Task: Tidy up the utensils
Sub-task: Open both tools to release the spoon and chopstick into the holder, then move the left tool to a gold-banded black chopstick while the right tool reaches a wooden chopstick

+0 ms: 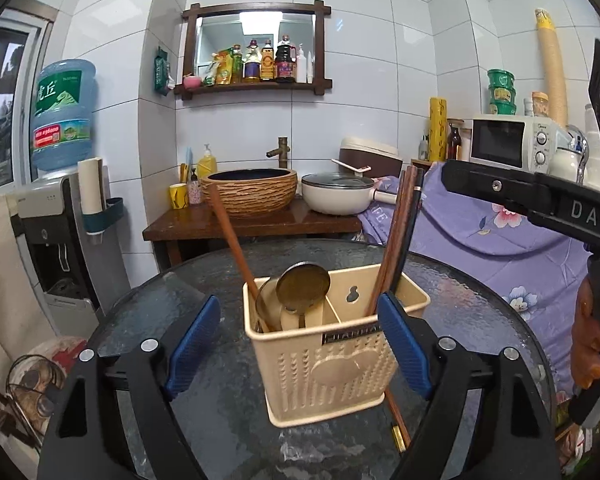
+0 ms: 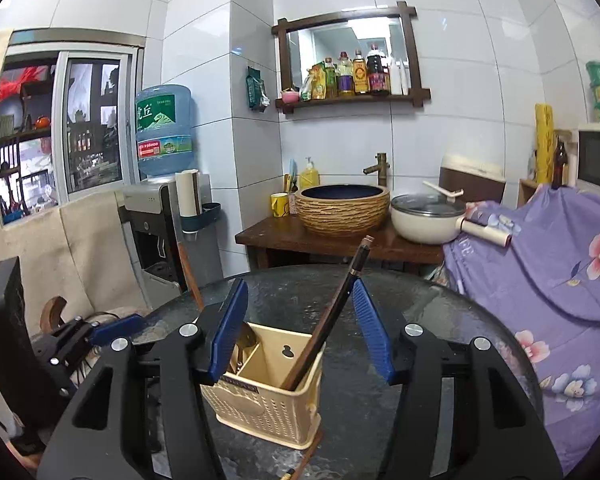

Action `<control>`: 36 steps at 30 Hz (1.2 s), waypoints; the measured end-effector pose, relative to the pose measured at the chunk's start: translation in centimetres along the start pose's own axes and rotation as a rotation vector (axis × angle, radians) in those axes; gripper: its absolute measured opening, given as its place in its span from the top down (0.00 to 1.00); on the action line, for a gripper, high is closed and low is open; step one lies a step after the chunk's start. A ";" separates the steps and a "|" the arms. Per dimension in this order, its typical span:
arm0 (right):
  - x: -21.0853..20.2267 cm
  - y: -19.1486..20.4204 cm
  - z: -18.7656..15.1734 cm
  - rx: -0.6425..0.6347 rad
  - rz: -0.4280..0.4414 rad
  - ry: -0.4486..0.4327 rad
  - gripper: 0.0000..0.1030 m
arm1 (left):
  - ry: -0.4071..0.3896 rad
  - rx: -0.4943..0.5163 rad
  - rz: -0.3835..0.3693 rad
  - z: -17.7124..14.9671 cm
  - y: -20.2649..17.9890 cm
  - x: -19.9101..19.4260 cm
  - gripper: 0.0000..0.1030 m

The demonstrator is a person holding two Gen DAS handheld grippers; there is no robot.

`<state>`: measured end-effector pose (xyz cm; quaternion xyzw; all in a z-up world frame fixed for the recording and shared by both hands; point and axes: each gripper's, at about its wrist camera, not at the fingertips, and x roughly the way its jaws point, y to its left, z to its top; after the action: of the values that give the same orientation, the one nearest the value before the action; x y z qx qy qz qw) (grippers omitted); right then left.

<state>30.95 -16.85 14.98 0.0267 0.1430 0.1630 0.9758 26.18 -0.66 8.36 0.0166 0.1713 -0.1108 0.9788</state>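
Observation:
A beige utensil basket point(image 1: 332, 368) stands on the round dark glass table point(image 1: 160, 304). Its left compartment holds a metal ladle point(image 1: 302, 286) and a wooden-handled spoon point(image 1: 228, 236); brown chopsticks point(image 1: 400, 240) lean in the right one. Another chopstick point(image 1: 398, 420) lies on the table by the basket's right side. My left gripper point(image 1: 299, 300) is open around the basket, its left pad clear of the wall. My right gripper point(image 2: 300, 284) is open above the basket point(image 2: 268, 400), with the chopsticks point(image 2: 340, 300) standing untouched between its pads.
Behind the table a wooden counter point(image 1: 260, 224) carries a woven basin point(image 1: 252, 192) and a lidded white pot point(image 1: 336, 196). A purple floral cloth point(image 2: 548, 280) drapes at the right, near a microwave point(image 1: 508, 140). A water dispenser point(image 2: 160, 216) stands at the left.

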 end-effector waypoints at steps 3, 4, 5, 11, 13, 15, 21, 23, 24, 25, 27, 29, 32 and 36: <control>-1.7 -0.2 -1.1 0.003 -0.007 -0.002 0.37 | 0.008 -0.023 -0.012 -0.8 0.6 -1.4 0.13; -2.0 -0.2 -1.5 0.007 -0.004 0.005 0.37 | 0.019 -0.032 -0.021 -1.2 0.8 -1.7 0.12; -2.2 -0.3 -2.0 0.012 -0.005 0.016 0.37 | 0.027 -0.035 -0.022 -1.5 0.8 -1.9 0.12; -2.5 -0.7 -6.3 0.019 -0.025 0.136 0.31 | 0.126 -0.031 -0.011 -4.4 0.7 -1.8 0.12; -2.1 -1.0 -7.9 0.029 -0.034 0.187 0.31 | 0.160 -0.040 -0.006 -5.6 0.6 -1.6 0.12; -1.5 -1.4 -9.2 0.056 -0.039 0.235 0.31 | 0.193 -0.055 -0.014 -6.7 0.6 -1.4 0.13; 0.8 -2.4 -13.7 0.083 -0.071 0.399 0.31 | 0.307 -0.078 -0.053 -9.6 0.0 -0.6 0.34; 1.5 -2.5 -14.7 0.088 -0.076 0.431 0.33 | 0.335 -0.074 -0.067 -10.3 -0.5 -0.4 0.37; 2.0 -2.6 -15.3 0.102 -0.072 0.453 0.37 | 0.347 -0.071 -0.075 -10.6 -0.7 -0.3 0.38; 2.4 -2.7 -15.6 0.114 -0.065 0.465 0.41 | 0.357 -0.066 -0.083 -10.9 -1.0 -0.2 0.39; 3.3 -2.7 -16.2 0.145 -0.052 0.495 0.43 | 0.378 -0.053 -0.097 -11.4 -1.6 0.0 0.40; 4.3 -2.5 -16.9 0.161 -0.043 0.524 0.46 | 0.391 -0.044 -0.109 -11.7 -2.1 0.2 0.41; 5.5 -2.0 -17.5 0.158 -0.035 0.556 0.47 | 0.405 -0.028 -0.117 -12.2 -2.6 0.3 0.41; 7.4 -1.7 -17.7 0.167 -0.062 0.575 0.58 | 0.425 -0.028 -0.124 -12.8 -2.9 0.4 0.41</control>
<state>33.08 -15.98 -4.16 0.0553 0.4271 0.1217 0.8943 21.64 -2.67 -3.79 0.0155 0.3758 -0.1624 0.9122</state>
